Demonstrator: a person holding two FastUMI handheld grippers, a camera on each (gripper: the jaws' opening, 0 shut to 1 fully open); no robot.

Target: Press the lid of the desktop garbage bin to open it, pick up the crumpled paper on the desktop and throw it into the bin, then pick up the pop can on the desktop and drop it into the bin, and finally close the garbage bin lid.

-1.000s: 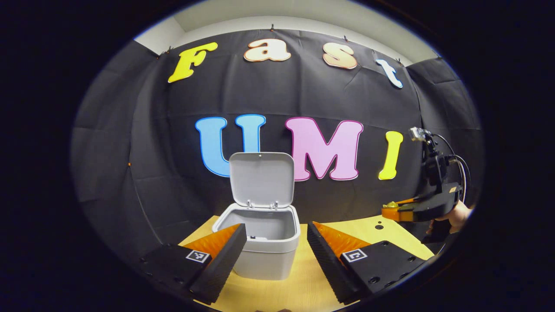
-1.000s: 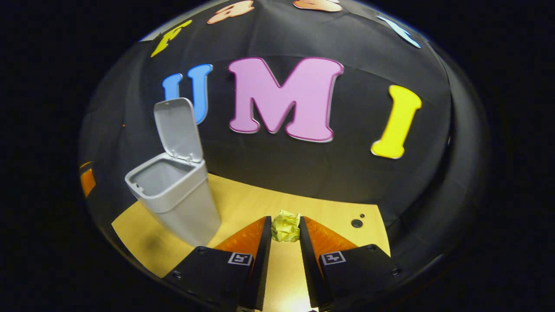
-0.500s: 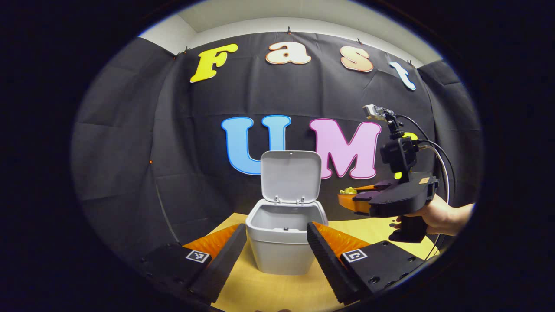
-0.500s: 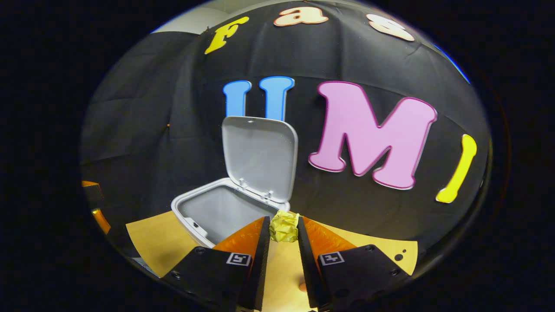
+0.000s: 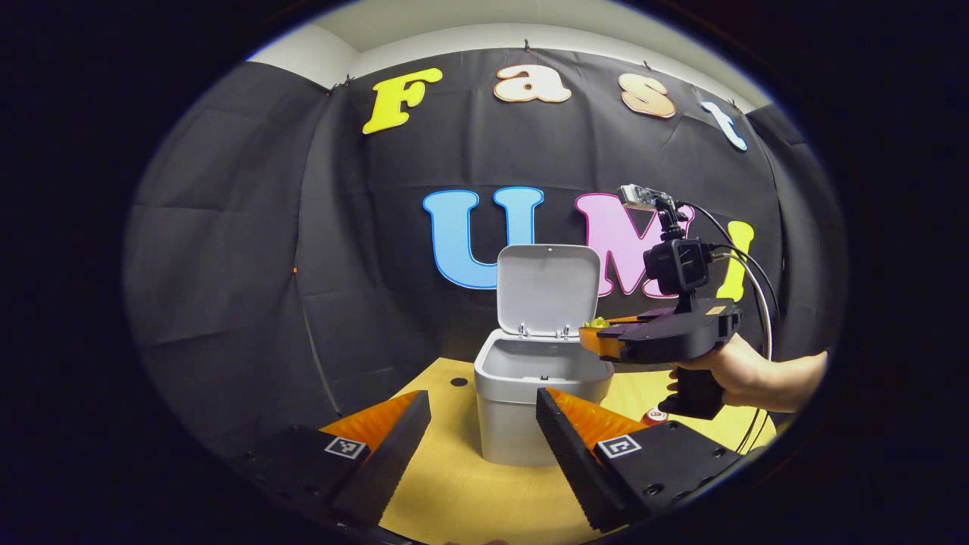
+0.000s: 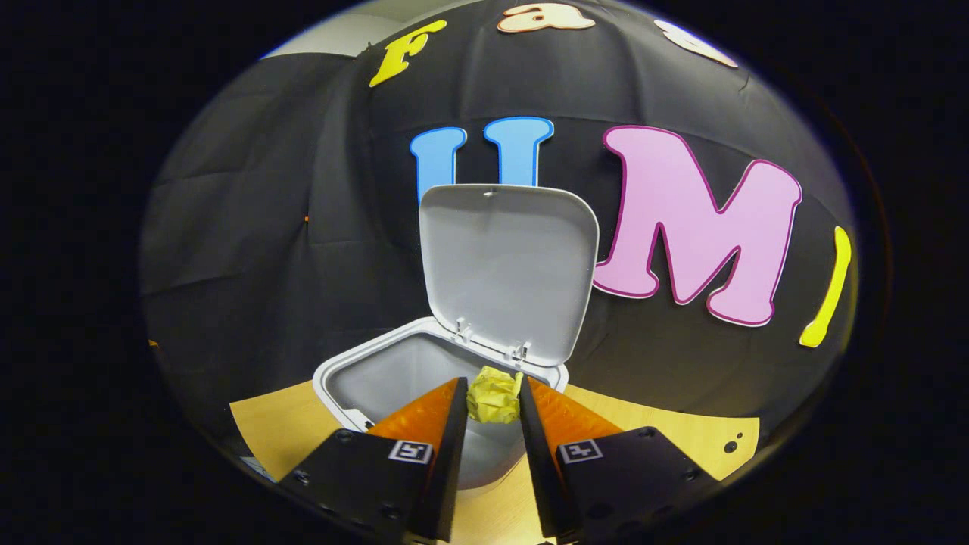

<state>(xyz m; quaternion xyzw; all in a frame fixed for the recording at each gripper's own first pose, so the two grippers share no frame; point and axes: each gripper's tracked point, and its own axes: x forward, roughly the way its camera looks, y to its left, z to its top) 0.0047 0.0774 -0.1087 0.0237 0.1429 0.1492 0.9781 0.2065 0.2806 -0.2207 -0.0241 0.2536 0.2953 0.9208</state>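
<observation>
Paper (image 6: 493, 395) sits pinched between the fingers of my right gripper (image 6: 492, 397), which I hold over the open bin (image 6: 394, 371), near its hinge side under the upright lid (image 6: 507, 265). From the left gripper view I see that gripper (image 5: 598, 333) held by a hand (image 5: 738, 371) above the bin's (image 5: 530, 393) right rim, the can (image 5: 655, 415) on the tabletop (image 5: 469, 492) just right of the bin. My left gripper (image 5: 481, 412) hangs in front of the bin, jaws spread wide and gripping nothing.
</observation>
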